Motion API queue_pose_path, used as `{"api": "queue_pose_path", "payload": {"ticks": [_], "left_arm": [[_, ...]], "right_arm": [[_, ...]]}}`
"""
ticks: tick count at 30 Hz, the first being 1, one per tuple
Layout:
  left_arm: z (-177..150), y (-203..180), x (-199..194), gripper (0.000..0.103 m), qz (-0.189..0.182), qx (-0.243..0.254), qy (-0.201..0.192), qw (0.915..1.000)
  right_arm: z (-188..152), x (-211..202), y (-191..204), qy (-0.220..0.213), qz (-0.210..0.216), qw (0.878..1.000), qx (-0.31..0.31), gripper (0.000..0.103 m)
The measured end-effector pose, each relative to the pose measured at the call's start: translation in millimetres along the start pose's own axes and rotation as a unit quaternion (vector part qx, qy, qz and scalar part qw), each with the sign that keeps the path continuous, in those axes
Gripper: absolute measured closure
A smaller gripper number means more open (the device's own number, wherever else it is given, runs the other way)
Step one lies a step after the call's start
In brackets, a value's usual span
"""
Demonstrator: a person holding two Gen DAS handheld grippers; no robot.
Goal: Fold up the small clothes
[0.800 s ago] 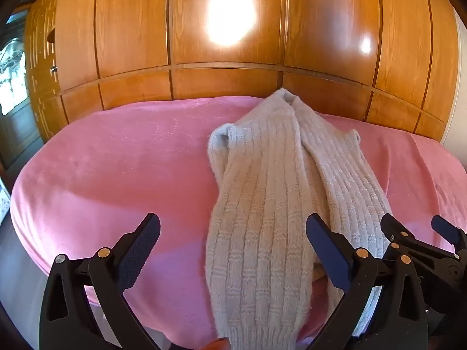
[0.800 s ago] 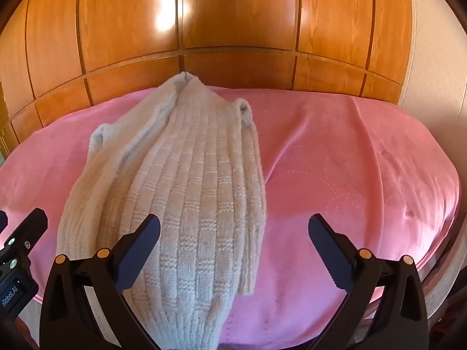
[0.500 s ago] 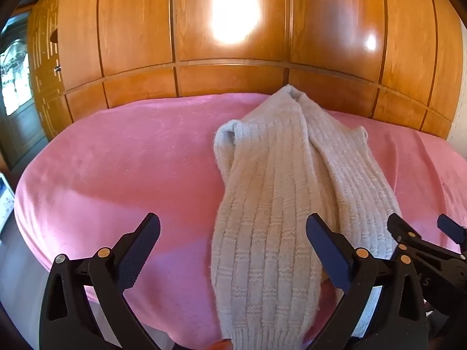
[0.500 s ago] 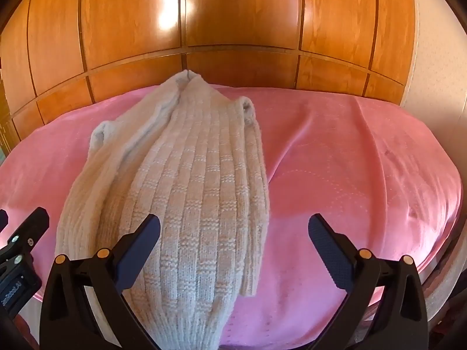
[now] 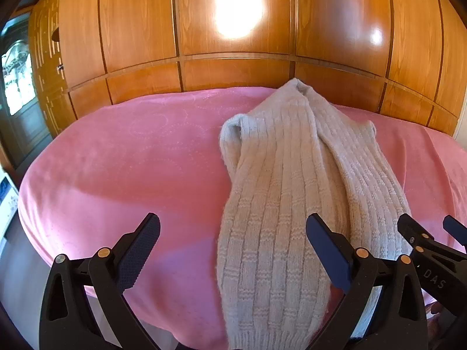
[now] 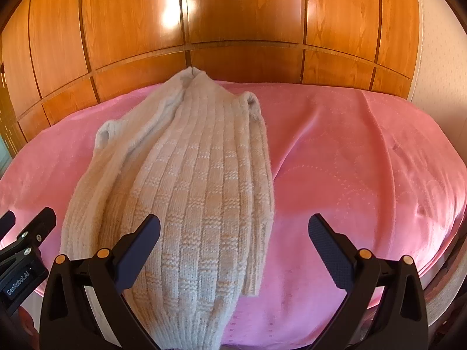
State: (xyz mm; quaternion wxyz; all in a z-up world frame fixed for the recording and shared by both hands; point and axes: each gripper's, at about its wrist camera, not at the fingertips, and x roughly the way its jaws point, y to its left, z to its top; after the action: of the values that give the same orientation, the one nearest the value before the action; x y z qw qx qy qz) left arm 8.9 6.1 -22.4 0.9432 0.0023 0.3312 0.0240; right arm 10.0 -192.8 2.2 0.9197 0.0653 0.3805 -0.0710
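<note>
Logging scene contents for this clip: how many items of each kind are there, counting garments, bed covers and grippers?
Knitted garment: 1, cream, lying on the cover.
Pink bed cover: 1.
Grippers: 2, left gripper and right gripper, both open and holding nothing.
Total: 4.

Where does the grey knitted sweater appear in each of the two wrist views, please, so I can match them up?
Left wrist view: the grey knitted sweater lies right of centre, running from the far edge of the pink blanket down to the bottom edge.
Right wrist view: the sweater lies left of centre, its collar at the far edge.
Shared landmark: the wooden wardrobe panels behind the bed.
</note>
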Motion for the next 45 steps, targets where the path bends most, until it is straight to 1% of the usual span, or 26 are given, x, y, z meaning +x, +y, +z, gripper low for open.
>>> {"api": "queue_pose_path", "payload": {"ticks": [12, 24, 45], "left_arm": [[6, -3, -4, 0.004, -0.004, 0.006, 0.005, 1.0000], [11, -4, 0, 0.004, -0.002, 0.007, 0.016, 0.9998], [12, -6, 0, 0.004, -0.008, 0.011, 0.019, 0.9997]], "right_arm": [[-1, -6, -9, 0.001, 0.001, 1.000, 0.002, 0.002], [-3, -6, -8, 0.004, 0.005, 1.000, -0.005, 0.002], [-5, -6, -8, 0.009, 0.005, 1.000, -0.009, 0.002]]}}
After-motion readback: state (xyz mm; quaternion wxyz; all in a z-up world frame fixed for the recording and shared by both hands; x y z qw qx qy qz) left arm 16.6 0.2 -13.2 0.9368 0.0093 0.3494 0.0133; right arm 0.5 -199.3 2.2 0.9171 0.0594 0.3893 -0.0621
